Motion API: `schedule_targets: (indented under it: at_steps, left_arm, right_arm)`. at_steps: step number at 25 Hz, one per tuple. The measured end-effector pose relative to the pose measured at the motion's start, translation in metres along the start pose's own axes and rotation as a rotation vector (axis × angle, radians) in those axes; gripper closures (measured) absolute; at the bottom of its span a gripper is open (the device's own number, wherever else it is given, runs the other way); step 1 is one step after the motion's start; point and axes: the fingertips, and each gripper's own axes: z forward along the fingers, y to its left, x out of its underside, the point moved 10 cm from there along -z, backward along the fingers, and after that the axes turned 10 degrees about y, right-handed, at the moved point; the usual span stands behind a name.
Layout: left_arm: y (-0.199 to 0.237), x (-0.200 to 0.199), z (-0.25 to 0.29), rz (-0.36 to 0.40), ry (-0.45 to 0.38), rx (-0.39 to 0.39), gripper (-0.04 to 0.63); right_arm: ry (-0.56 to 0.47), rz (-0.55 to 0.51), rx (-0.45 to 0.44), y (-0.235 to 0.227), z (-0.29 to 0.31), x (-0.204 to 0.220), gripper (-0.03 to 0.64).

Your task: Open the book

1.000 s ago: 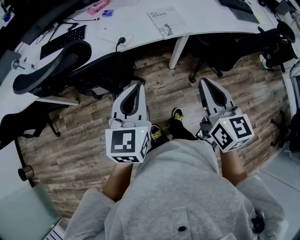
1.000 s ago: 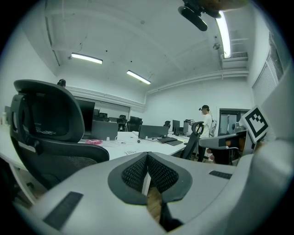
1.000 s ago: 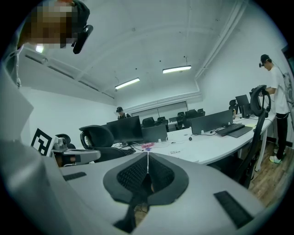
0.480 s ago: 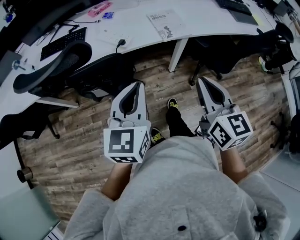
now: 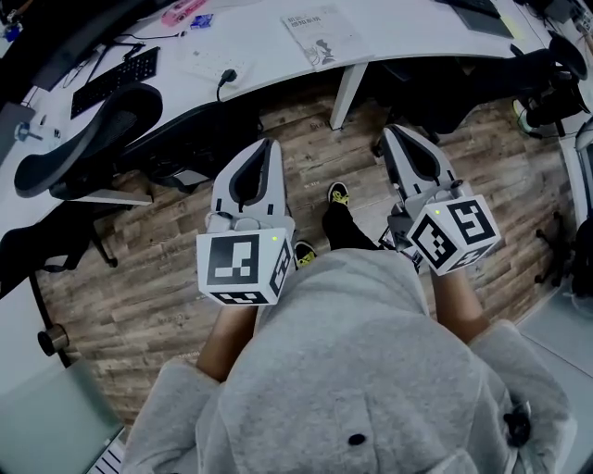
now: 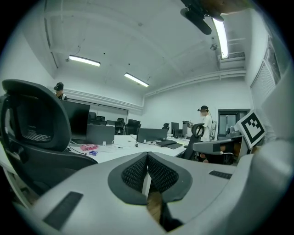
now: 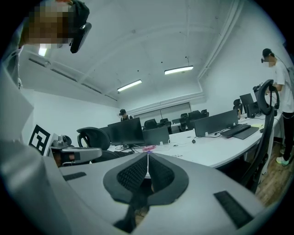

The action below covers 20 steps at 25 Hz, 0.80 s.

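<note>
While the left gripper [image 5: 270,143] and right gripper [image 5: 390,130] have jaws together, the book [image 5: 320,35] lies well beyond them.

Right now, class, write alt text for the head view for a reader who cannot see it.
From above, a person in a grey hoodie holds the left gripper and right gripper, both shut and empty, over a wooden floor. A closed book lies on the white desk ahead; a black chair stands left.

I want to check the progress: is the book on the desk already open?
No, the book lies closed with its cover up on the white desk.
</note>
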Motion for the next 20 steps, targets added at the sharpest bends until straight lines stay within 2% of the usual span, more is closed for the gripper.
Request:
schedule_targets:
  at_steps: [12,20]
  left_arm:
    - [0.000,-0.018,0.072,0.032,0.079,0.023,0.584]
    - [0.003,-0.041,0.136,0.048,0.101,0.040,0.584]
  right_arm:
    - [0.016,0.074,0.032,-0.063,0.033,-0.008,0.591]
    - [0.021,0.120,0.035,-0.108,0.072,-0.020,0.591]
